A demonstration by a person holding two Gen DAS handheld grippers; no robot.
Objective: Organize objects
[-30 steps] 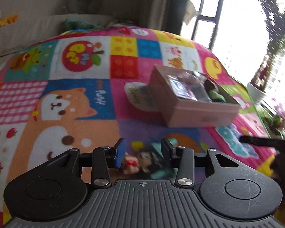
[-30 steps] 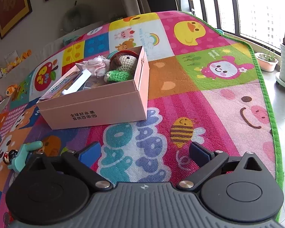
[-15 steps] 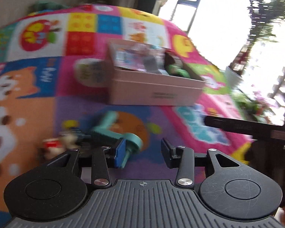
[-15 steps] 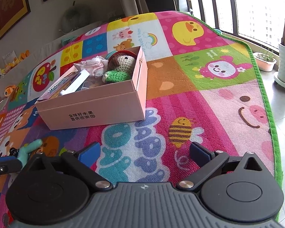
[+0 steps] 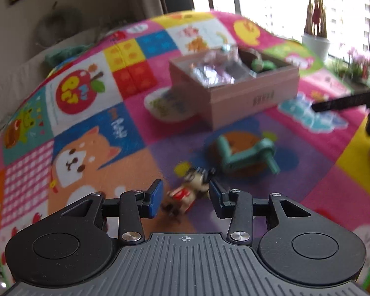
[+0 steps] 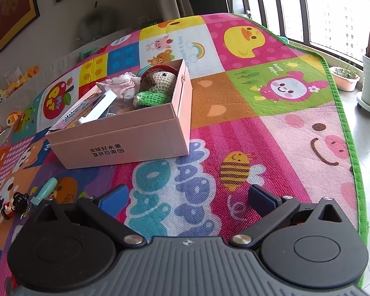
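The left hand-held gripper [image 5: 185,198] hangs with its jaws apart around a small figurine [image 5: 187,190] lying on the play mat [image 5: 86,128]; the pads do not press it yet. It is small and lies askew, so closing off-centre could flick it away or pinch only its keyring. A teal toy [image 5: 246,154] sits at two o'clock of it, close enough to snag. The pink box [image 6: 125,135], nearly full, waits at one o'clock. The right hand-held gripper [image 6: 187,197] is wide apart and empty.
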